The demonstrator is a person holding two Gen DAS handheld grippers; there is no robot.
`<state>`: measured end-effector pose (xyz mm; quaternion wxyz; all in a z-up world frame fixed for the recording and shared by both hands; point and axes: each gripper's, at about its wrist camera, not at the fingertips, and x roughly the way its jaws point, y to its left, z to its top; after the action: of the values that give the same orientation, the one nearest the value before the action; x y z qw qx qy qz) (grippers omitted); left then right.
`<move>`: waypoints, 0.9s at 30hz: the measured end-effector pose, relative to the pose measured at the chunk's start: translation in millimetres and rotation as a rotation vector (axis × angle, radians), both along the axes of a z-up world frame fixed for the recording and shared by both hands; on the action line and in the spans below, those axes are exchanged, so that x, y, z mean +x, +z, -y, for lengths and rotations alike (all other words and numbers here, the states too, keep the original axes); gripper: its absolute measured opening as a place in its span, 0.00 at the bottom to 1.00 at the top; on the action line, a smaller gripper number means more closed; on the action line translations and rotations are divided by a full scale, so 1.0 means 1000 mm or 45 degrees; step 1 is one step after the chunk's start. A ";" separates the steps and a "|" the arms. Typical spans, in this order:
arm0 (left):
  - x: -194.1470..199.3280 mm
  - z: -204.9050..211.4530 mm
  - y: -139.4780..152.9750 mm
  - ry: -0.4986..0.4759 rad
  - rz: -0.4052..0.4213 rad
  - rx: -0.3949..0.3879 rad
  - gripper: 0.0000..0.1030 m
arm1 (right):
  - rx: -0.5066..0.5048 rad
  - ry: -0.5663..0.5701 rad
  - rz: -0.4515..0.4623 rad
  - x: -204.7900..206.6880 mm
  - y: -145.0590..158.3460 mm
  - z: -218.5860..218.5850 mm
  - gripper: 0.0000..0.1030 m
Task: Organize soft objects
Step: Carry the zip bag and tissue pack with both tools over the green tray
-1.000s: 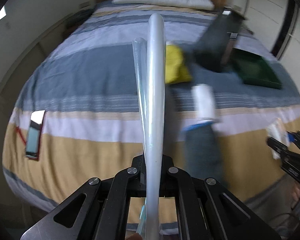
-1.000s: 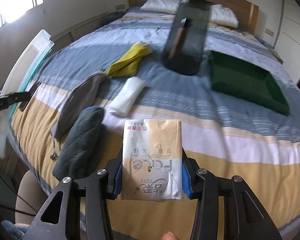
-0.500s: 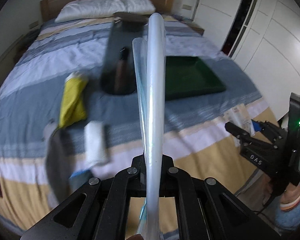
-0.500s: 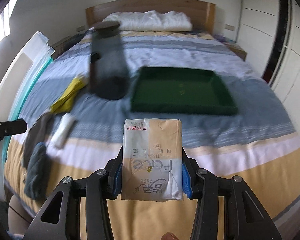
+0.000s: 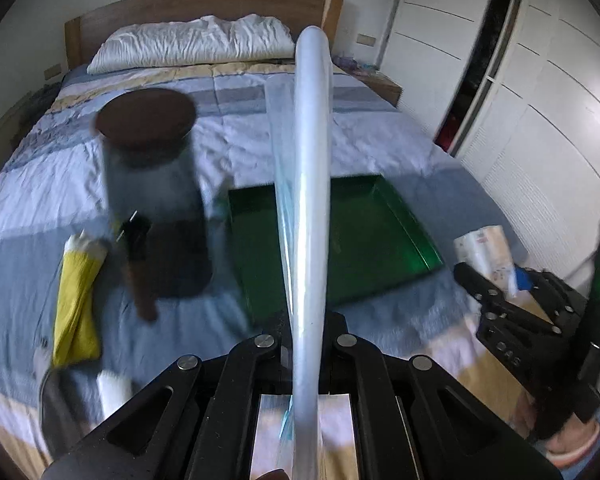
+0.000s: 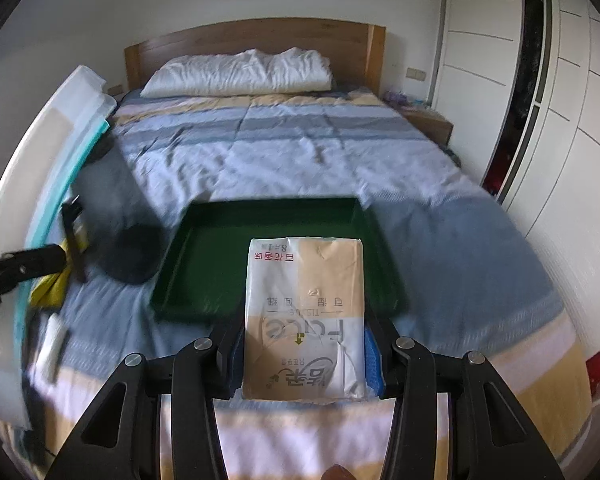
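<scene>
Tissue pack (image 6: 304, 316), frame centre, sits clamped in the right claw (image 6: 304, 364) above the green tray (image 6: 204, 256). Left claw (image 5: 306, 344) pinches a plastic sheet (image 5: 310, 200) edge-on. Releasing short would land it on the bed (image 6: 300, 152). Only the left view shows the yellow cloth (image 5: 76, 300).

green tray (image 6: 180, 264): one
tissue pack (image 6: 304, 312): one
dark jar (image 5: 156, 200): one
yellow cloth (image 5: 74, 300): one
pillow (image 6: 240, 72): one
</scene>
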<state>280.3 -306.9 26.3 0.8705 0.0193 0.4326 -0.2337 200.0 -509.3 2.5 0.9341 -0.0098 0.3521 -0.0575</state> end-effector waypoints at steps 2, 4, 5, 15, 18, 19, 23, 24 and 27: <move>0.022 0.014 -0.005 0.025 0.021 0.004 0.01 | -0.017 -0.012 0.024 0.022 -0.001 0.006 0.44; 0.040 0.026 -0.011 0.046 0.031 0.014 0.01 | -0.043 -0.017 0.036 0.046 -0.006 0.009 0.44; 0.051 0.032 -0.016 0.055 0.028 0.022 0.01 | -0.053 -0.021 0.037 0.057 -0.008 0.011 0.44; 0.128 0.062 -0.070 0.191 -0.013 0.117 0.01 | -0.063 -0.069 -0.036 0.192 -0.067 0.039 0.44; 0.145 0.067 -0.091 0.222 -0.063 0.134 0.01 | -0.064 -0.086 -0.084 0.232 -0.087 0.047 0.44; 0.151 0.070 -0.100 0.237 -0.085 0.144 0.01 | -0.063 -0.086 -0.104 0.244 -0.094 0.049 0.44; 0.161 0.076 -0.119 0.253 -0.125 0.163 0.01 | -0.078 -0.087 -0.153 0.273 -0.112 0.051 0.44; 0.163 0.078 -0.122 0.257 -0.133 0.164 0.01 | -0.075 -0.084 -0.145 0.279 -0.116 0.052 0.44; 0.170 0.083 -0.130 0.273 -0.138 0.184 0.01 | -0.076 -0.072 -0.171 0.294 -0.129 0.051 0.44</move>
<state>450.1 -390.0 -103.8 0.8622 0.0230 0.4943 -0.1083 493.7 -560.1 -126.1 0.9058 -0.0315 0.4121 -0.0936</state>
